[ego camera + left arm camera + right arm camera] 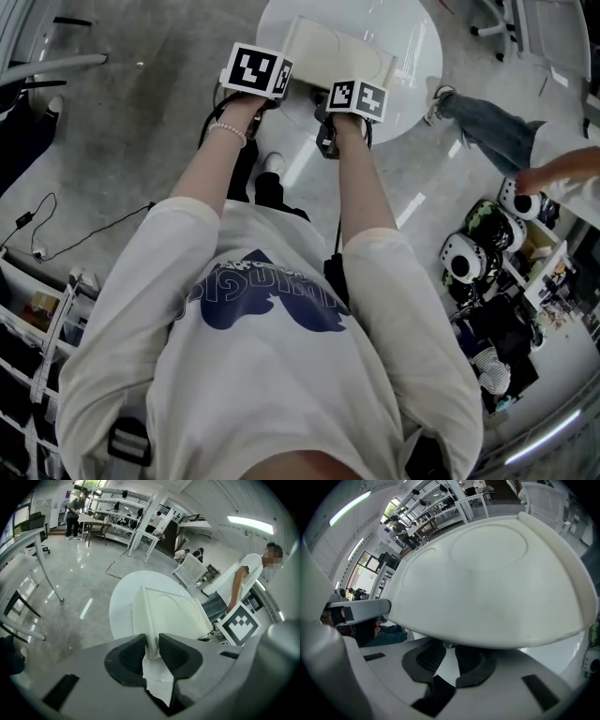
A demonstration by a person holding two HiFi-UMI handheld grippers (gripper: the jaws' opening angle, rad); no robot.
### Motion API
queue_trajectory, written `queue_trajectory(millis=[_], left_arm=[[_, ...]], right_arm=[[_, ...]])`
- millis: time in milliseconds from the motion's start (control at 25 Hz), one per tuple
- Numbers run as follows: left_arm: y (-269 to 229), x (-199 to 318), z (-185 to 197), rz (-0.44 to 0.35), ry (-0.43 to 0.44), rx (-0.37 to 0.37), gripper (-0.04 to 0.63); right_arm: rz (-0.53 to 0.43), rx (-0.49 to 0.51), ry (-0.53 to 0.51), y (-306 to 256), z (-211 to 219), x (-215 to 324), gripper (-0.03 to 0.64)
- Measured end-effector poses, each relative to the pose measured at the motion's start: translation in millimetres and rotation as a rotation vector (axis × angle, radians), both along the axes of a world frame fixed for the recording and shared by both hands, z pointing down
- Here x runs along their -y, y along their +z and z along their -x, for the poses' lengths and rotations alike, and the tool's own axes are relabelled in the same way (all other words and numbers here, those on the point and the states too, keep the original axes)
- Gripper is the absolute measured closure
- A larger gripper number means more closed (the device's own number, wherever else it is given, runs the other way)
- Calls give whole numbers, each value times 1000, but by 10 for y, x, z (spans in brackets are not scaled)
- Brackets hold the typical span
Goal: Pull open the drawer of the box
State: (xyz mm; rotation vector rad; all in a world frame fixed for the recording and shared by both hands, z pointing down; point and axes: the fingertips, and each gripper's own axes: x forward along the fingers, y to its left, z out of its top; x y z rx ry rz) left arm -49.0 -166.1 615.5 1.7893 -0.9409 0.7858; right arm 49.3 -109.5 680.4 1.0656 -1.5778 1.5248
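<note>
A white box (337, 52) stands on a round white table (422, 37). My left gripper (267, 82) is at the box's near left corner. In the left gripper view, the left gripper (152, 651) has its dark pads pressed on the box's (173, 611) thin corner edge. My right gripper (347, 101) is at the box's front. In the right gripper view the box (487, 583) fills the upper frame, and a small metal drawer knob (449, 644) sits under its front rim. The right gripper (449, 656) has narrowed jaws closed round that knob.
A person in jeans (487, 131) stands to the right of the table, also seen in the left gripper view as a person in a white shirt (248, 573). Round black-and-white items (483, 234) lie at the right. Cables (37, 225) run over the floor at left. A white chair (192, 569) stands behind the table.
</note>
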Motion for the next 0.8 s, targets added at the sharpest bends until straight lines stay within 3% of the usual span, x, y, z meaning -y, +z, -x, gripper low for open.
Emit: queue_trajectory(millis=[800], left_arm=[[10, 36, -13, 10, -26, 2, 495]], right_arm=[[28, 43, -15, -10, 51, -450, 563]])
